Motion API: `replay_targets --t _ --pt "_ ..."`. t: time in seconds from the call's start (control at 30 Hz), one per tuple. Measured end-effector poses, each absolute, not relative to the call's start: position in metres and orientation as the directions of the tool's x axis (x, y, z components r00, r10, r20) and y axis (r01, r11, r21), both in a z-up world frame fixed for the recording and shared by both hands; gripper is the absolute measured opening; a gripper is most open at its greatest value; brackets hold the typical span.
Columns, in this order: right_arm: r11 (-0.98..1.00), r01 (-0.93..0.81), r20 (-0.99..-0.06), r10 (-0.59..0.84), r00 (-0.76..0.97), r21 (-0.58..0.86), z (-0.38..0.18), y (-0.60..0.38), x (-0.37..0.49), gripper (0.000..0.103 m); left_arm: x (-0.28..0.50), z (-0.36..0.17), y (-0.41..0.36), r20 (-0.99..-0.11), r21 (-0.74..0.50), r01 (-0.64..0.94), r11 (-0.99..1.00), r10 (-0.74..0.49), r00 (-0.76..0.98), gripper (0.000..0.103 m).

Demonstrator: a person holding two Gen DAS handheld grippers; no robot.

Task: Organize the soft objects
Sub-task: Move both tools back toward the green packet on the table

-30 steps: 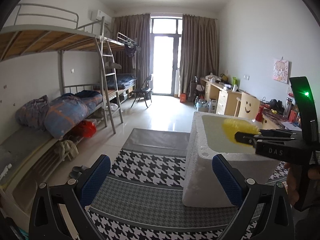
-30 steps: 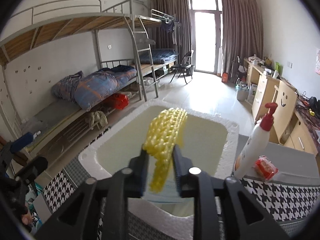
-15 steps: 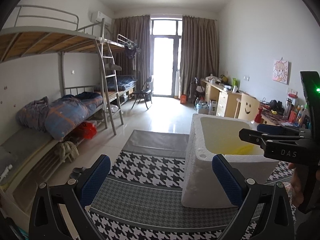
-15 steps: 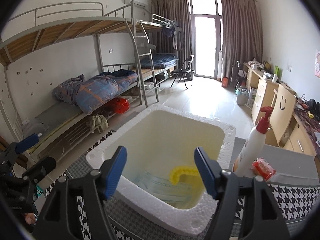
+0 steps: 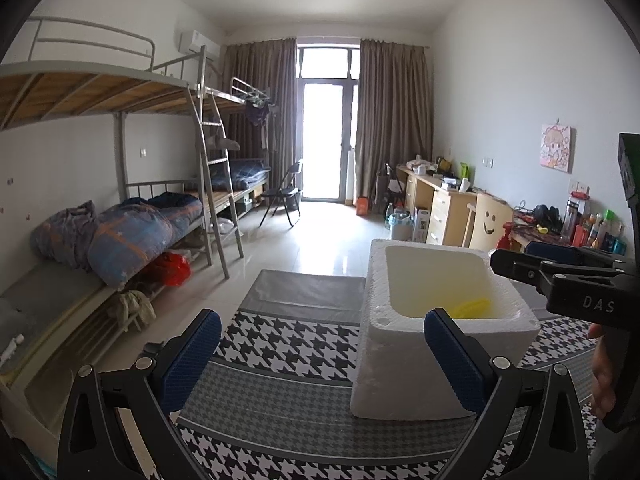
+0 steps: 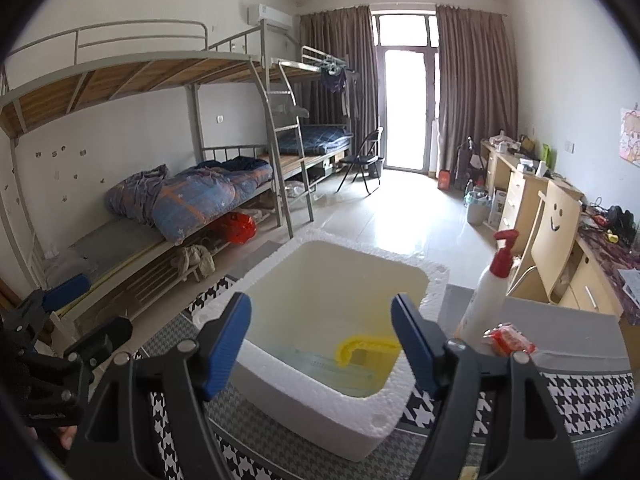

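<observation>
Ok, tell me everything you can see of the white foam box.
The foam box is a white, thick-walled rectangular tub of what looks like polystyrene, open-topped, with a rough, crumbly rim and a yellowish inside. It stands upright on the houndstooth mat. On its bottom lie a yellow knobbly soft thing and something clear, hard to identify. The right claw hovers above it, empty, jaws opening; nothing grips the box.

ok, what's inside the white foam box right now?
Inside the foam box: a yellow knitted piece lying on the bottom, on or beside a pale clear-plastic item I can't identify. The near wall hides the front of the floor.
</observation>
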State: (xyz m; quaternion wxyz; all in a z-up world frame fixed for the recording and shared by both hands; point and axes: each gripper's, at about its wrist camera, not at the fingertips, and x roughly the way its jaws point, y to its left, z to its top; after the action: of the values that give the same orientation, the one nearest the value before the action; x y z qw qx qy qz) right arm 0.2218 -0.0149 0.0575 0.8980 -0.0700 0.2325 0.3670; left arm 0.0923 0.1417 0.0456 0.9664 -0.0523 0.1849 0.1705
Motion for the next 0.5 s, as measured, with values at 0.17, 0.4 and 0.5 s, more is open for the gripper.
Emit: replay_targets --t 0.17,0.4,0.5 --pt "0.729 -0.683 -0.446 0.625 0.641 0.040 0.062 -0.023 0.214 0.081 0.092 0.048 0.134 -0.370 -0.031 -0.335 0.942 0.301 0.879 0.102" --pt "0.752 -0.659 -0.424 0.605 0.674 0.025 0.066 -0.029 0.207 0.092 0.090 0.053 0.125 -0.355 -0.035 -0.322 0.946 0.290 0.889 0.102" --pt "0.751 -0.660 -0.414 0.608 0.678 0.021 0.069 -0.033 0.204 0.094 0.088 0.055 0.123 -0.349 -0.041 -0.318 0.947 0.284 0.893 0.102"
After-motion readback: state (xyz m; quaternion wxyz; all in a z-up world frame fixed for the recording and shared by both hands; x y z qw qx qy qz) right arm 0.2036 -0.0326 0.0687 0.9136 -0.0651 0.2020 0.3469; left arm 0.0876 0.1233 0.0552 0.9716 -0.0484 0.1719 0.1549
